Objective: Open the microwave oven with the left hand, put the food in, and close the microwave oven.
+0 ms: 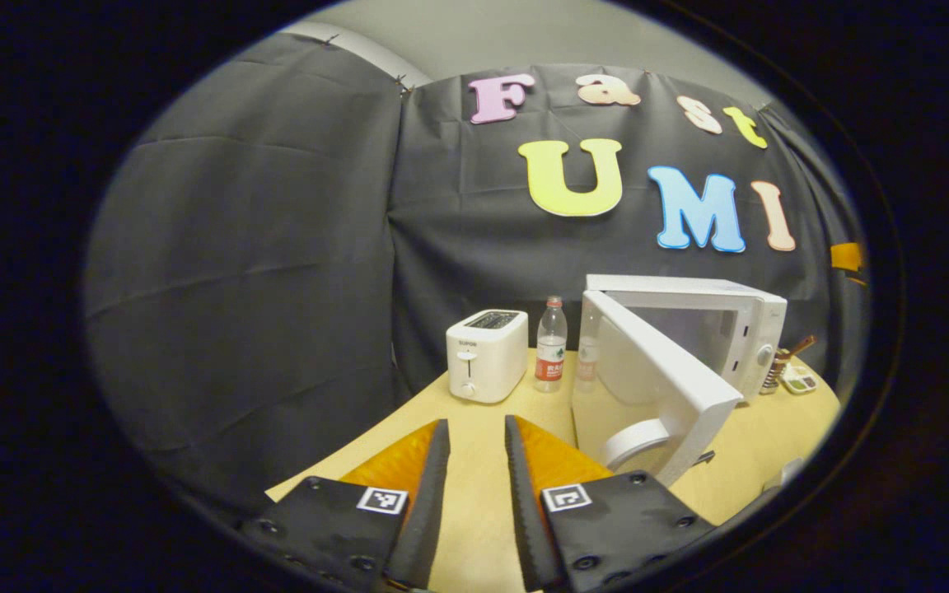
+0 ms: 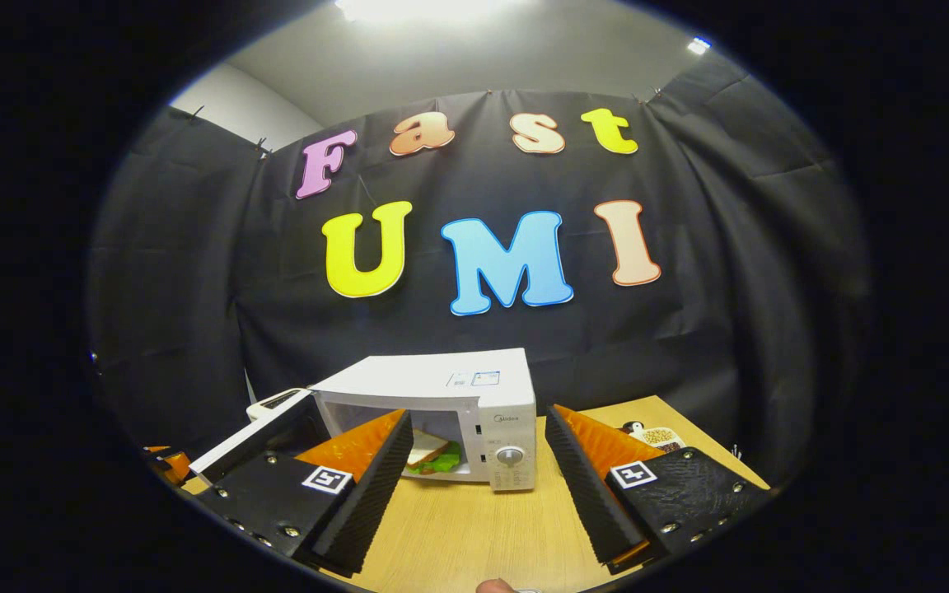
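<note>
The white microwave [image 1: 730, 317] stands on the wooden table [image 1: 483, 511] with its door [image 1: 656, 387] swung wide open toward me. My left gripper [image 1: 476, 424] hovers in front of the door's left side; its fingers stand a little apart with nothing between them. In the right gripper view the microwave [image 2: 441, 380] faces me, and its door [image 2: 256, 436] hangs open to the left. A sandwich [image 2: 433, 457] with green lettuce lies inside the cavity. My right gripper [image 2: 474, 420] is wide open and empty, a short way in front of the oven's opening.
A white toaster [image 1: 487, 354] and a water bottle [image 1: 551, 346] stand left of the microwave; a second bottle [image 1: 588, 354] is partly behind the door. Small items [image 1: 796, 379] lie right of the oven, also seen as a patterned object [image 2: 656, 435]. The table's edge runs close on the left.
</note>
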The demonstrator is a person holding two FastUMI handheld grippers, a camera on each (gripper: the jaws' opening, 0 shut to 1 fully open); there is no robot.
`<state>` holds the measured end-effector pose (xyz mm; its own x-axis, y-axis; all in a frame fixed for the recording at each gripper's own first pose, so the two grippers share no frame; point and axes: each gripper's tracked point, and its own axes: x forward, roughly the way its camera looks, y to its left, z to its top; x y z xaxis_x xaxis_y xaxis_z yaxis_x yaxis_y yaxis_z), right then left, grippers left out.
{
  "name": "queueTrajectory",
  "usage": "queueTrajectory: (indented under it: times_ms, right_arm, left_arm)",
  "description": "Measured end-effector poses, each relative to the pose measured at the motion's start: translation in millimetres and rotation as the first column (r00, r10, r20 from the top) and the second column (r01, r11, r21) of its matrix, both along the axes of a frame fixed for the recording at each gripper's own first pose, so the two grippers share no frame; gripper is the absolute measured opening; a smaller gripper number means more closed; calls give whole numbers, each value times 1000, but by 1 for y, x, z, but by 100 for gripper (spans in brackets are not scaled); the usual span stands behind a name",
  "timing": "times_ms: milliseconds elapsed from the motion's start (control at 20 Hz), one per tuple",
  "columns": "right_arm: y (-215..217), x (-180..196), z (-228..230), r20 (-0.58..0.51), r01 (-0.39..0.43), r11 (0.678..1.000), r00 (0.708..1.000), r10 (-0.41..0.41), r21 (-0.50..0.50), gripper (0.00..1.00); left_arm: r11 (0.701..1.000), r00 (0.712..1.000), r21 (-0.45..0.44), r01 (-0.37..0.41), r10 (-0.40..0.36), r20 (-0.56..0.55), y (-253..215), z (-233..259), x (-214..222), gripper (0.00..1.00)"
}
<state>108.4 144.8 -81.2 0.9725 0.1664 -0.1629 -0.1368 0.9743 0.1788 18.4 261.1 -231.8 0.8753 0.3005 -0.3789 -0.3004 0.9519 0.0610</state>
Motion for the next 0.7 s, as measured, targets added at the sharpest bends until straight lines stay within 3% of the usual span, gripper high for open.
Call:
queueTrajectory:
  times_ms: [150, 700]
  right_arm:
    - [-16, -11, 7, 16, -1, 1000, 1000, 1, -25, 98]
    - [-70, -54, 11, 26, 3, 999, 1000, -2, -40, 98]
  left_arm:
    - [999, 1000, 34, 2, -2, -14, -10, -2, 2, 10]
    - [994, 993, 32, 106, -105, -44, -89, -4, 3, 7]
